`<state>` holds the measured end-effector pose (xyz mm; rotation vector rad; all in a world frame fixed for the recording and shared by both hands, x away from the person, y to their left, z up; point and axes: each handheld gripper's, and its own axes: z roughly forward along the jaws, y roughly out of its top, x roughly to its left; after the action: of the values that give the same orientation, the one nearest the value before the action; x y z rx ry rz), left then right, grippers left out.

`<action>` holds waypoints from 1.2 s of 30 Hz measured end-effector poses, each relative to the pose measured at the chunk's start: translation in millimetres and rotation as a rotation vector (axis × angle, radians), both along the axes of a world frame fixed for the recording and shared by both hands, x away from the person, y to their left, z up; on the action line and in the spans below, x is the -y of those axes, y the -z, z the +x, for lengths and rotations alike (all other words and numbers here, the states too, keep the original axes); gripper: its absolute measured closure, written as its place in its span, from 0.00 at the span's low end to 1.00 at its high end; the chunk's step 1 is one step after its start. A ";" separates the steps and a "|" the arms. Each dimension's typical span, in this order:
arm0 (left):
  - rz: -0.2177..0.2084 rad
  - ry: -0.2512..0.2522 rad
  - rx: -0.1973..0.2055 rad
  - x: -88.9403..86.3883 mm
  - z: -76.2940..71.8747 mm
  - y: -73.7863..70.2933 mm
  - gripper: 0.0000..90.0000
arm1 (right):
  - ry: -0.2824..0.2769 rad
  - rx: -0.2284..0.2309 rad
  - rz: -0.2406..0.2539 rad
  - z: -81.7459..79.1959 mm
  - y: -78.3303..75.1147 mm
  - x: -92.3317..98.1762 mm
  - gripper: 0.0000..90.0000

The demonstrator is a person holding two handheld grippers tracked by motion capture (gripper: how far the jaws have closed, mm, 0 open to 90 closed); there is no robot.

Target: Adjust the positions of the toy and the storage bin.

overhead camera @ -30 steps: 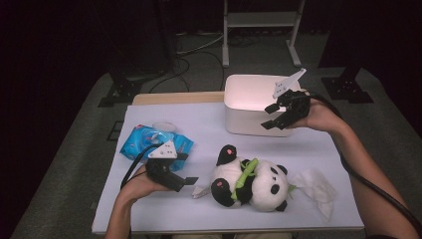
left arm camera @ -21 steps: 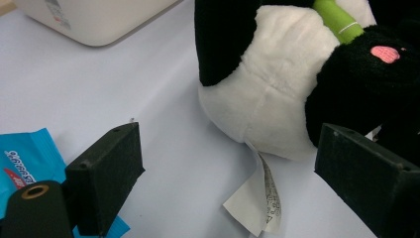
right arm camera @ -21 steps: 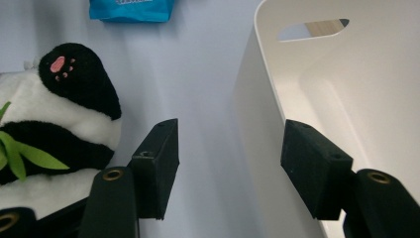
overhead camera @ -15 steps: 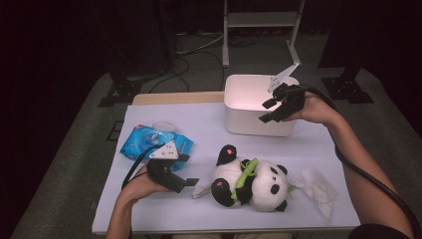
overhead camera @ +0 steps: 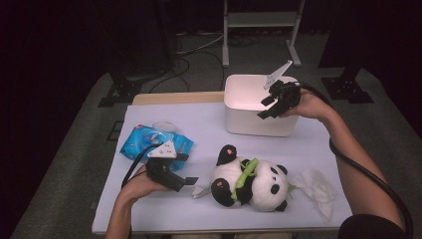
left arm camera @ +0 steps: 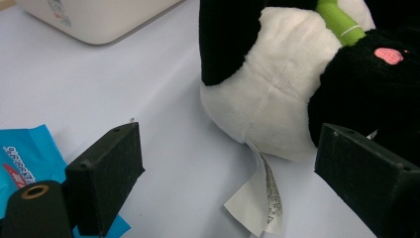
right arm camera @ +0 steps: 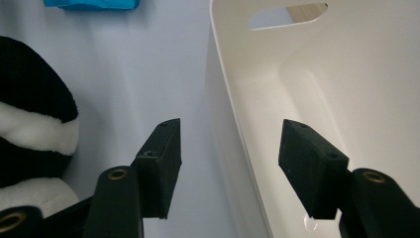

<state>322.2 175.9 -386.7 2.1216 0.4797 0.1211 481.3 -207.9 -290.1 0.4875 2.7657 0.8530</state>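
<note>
Above, right gripper [overhead camera: 266, 105] at two o'clock, jaws parted astride the white bin [overhead camera: 239, 118] wall, just narrowing, left gripper [overhead camera: 190, 180] at seven o'clock, spread before plush panda [overhead camera: 259, 186].

Overhead forward-down — two close jaw-mounted views
</note>
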 end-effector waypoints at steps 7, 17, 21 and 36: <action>0.001 -0.001 -0.004 0.5 -0.1 0.7 0.12 | 0.004 -0.008 -0.032 4.7 9.8 -2.5 0.52; 0.002 -0.004 -0.003 -1.5 1.4 1.4 0.12 | -0.001 -0.032 -0.059 11.9 17.8 -8.9 0.61; 0.010 -0.005 -0.009 -1.9 2.7 3.3 0.12 | -0.012 -0.047 -0.068 14.9 21.5 -12.1 0.72; 0.004 0.000 -0.018 -2.6 4.7 4.7 0.12 | -0.053 -0.115 -0.091 23.9 24.6 -18.3 0.94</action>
<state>327.0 178.5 -391.4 2.1280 0.4907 0.1035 505.2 -189.6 -314.8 0.4621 2.9196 0.7279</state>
